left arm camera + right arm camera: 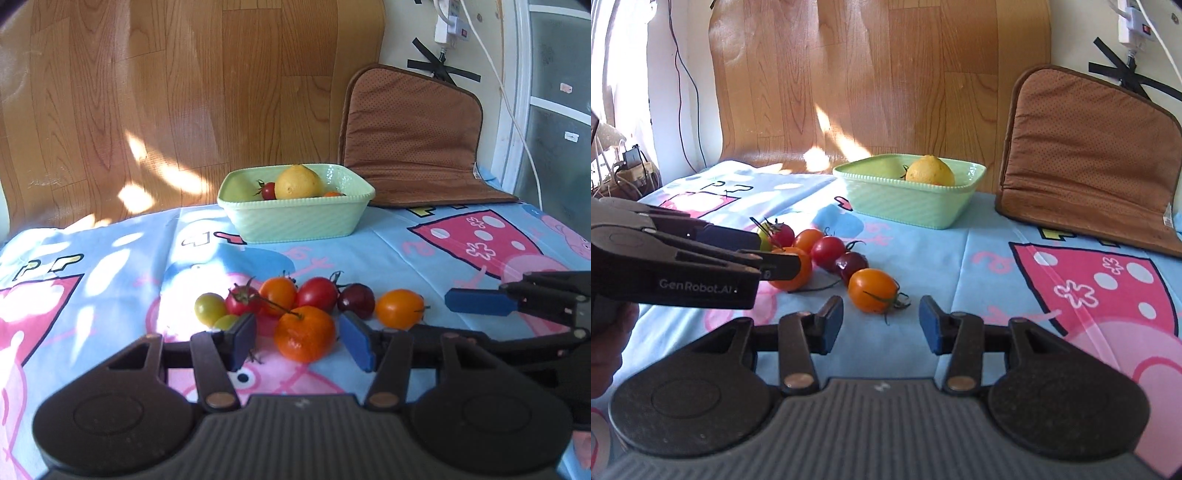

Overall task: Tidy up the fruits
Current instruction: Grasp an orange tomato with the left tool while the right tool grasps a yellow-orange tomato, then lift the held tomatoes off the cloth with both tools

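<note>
Hovering low over the table (388,240), left gripper (301,341) gapes around the orange tomato (304,333) at lower centre, stem pointing upper left. Right gripper (881,325) also gapes, behind another orange tomato (872,294).

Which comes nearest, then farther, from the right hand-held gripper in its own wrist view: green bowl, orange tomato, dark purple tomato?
1. Orange tomato, just ahead of the right hand-held gripper, between its open fingers.
2. Dark purple tomato, behind it, slightly left.
3. Green bowl, far back, centre.
</note>
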`<state>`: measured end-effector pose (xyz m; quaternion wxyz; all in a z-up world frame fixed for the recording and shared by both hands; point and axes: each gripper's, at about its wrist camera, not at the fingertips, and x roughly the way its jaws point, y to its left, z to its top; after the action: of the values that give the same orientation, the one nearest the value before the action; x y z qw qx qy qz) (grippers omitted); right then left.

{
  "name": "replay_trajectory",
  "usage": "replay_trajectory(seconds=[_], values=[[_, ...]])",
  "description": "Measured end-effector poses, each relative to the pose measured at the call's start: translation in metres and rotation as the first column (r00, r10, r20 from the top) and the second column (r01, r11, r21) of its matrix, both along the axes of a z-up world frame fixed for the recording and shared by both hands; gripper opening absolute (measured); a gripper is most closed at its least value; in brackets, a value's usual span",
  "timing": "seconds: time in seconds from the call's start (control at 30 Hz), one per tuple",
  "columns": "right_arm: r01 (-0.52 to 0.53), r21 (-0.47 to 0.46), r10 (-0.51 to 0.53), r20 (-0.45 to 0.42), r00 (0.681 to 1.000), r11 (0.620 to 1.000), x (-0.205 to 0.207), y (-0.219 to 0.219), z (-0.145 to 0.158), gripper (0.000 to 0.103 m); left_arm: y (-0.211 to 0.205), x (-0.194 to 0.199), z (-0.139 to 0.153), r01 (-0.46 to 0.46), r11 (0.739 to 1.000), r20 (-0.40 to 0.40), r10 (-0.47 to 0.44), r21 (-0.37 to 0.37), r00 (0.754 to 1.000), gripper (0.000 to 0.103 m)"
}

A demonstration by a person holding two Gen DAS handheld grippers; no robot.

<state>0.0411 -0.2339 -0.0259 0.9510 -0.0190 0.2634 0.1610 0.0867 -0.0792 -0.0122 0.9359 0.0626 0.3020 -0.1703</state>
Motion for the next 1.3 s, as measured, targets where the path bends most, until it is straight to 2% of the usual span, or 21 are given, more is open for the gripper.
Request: replay_trajectory(seconds=[0.1,0.17,0.23,0.27,0.4,0.57,0.77,0.9,1.0,1.23,1.3], values=[[-0.021,-0.023,0.020,-0.021,1.000,1.000,0.012,0.004,-0.003,0.048,-0.003,0.011,-0.005,-0.002,1.000,-0.023,0.002,0.009,1.000,0.049],[-0.037,-0.022,0.036,-0.034,0.999,0.999,0.019,0.006,-0.003,0.048,-0.001,0.016,-0.006,-0.005,1.000,-0.046,0.005,-0.013,0.999,0.046],[-0.052,-0.037,0.050,-0.040,0.998,0.998,0.023,0.009,-0.004,0.044,-0.001,0.018,-0.007,0.006,1.000,-0.055,-0.007,-0.019,0.998,0.040],[-0.063,-0.044,0.060,-0.054,0.997,0.997,0.025,0.011,-0.005,0.038,-0.003,0.016,-0.008,0.005,1.000,-0.044,-0.006,-0.008,0.999,0.039],[-0.057,-0.051,0.055,-0.045,0.997,0.997,0.018,0.012,-0.004,0.036,-0.001,0.011,-0.007,0.010,1.000,-0.056,-0.010,-0.013,0.998,0.039],[-0.042,-0.006,0.042,-0.048,0.998,0.999,-0.014,0.009,-0.001,0.035,0.008,-0.025,0.000,0.041,0.998,-0.054,-0.043,-0.037,0.998,0.039],[-0.066,0.018,0.066,-0.025,0.997,0.998,-0.071,0.019,0.002,0.035,0.036,-0.077,0.003,0.024,0.996,-0.063,-0.029,-0.082,0.998,0.039],[-0.073,0.024,0.073,-0.030,0.997,0.997,-0.098,0.025,0.001,0.035,0.044,-0.104,0.000,0.006,0.998,-0.054,-0.010,-0.070,0.999,0.039],[-0.060,0.018,0.060,-0.040,0.997,0.998,-0.104,0.027,-0.002,0.035,0.042,-0.112,-0.005,-0.002,0.999,-0.060,-0.002,-0.053,0.998,0.039],[-0.035,0.009,0.035,-0.024,0.999,0.999,-0.120,0.032,-0.004,0.039,0.041,-0.126,-0.007,-0.023,0.999,-0.047,0.021,-0.029,0.999,0.041],[-0.029,0.007,0.029,-0.013,0.999,1.000,-0.124,0.032,-0.002,0.045,0.045,-0.131,-0.001,-0.033,0.999,-0.018,0.032,-0.035,0.999,0.054]])
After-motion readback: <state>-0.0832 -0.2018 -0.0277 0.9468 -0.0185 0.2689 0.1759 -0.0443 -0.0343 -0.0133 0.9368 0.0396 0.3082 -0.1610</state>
